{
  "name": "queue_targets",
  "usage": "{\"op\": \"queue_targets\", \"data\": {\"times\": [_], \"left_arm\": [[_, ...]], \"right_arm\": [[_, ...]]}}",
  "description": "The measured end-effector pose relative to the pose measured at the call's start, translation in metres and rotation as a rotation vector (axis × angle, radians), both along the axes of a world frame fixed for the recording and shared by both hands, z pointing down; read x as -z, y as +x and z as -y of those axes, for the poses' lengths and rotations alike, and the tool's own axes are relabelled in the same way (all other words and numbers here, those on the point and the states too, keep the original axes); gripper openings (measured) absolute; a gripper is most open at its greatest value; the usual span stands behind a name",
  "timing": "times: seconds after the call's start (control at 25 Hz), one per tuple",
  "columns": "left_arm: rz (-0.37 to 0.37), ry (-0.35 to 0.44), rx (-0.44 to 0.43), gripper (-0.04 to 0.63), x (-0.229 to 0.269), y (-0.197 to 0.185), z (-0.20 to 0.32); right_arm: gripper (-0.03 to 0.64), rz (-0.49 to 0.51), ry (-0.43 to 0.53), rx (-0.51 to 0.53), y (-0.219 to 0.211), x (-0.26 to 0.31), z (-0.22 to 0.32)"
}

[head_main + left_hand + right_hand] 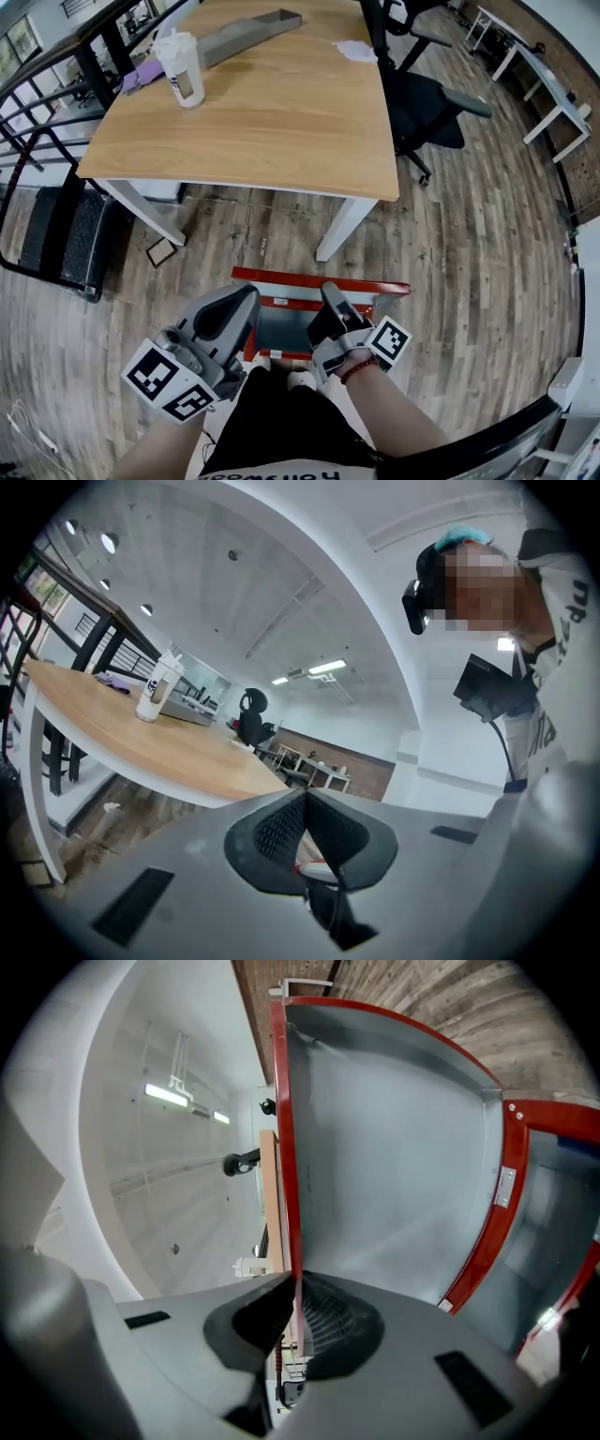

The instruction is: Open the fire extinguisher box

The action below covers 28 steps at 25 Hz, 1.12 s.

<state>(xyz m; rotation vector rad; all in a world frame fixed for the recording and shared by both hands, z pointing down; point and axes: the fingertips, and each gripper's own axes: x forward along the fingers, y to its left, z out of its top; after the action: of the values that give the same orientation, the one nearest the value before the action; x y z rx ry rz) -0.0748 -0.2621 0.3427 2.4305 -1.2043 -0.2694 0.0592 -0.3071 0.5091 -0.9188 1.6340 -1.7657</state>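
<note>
Our right hand-held gripper (292, 1290) is clamped on the red-edged lid (375, 1147) of the red metal fire extinguisher box (281, 277), which sits on the wooden floor (469, 262) near our feet. Our left hand-held gripper (306, 803) has its jaws together.

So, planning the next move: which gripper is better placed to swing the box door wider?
Right. The right gripper is clamped on the red edge of the door; the left gripper is shut on nothing and faces away, toward the table.
</note>
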Motion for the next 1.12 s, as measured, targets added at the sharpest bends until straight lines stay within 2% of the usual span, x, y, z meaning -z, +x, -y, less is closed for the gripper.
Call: {"op": "queue_targets", "data": {"times": [0.12, 0.24, 0.64, 0.92, 1.12], "left_arm": [[-0.023, -0.031, 0.008, 0.006, -0.004, -0.014, 0.008], [-0.045, -0.039, -0.029, 0.006, -0.004, -0.018, 0.017], [-0.048, -0.053, -0.189, 0.006, -0.009, -0.028, 0.05], [-0.05, -0.076, -0.186, 0.006, -0.018, -0.032, 0.064], [-0.052, -0.09, -0.144, 0.006, -0.02, -0.037, 0.074]], "right_arm": [[0.032, 0.001, -0.013, 0.001, -0.004, 0.002, 0.003], [0.031, 0.001, -0.012, -0.022, -0.004, 0.001, 0.007], [0.027, -0.045, -0.043, -0.216, -0.001, -0.009, 0.043], [0.025, -0.034, -0.06, -0.251, -0.001, -0.017, 0.063], [0.023, -0.031, -0.085, -0.237, -0.001, -0.025, 0.079]]}}
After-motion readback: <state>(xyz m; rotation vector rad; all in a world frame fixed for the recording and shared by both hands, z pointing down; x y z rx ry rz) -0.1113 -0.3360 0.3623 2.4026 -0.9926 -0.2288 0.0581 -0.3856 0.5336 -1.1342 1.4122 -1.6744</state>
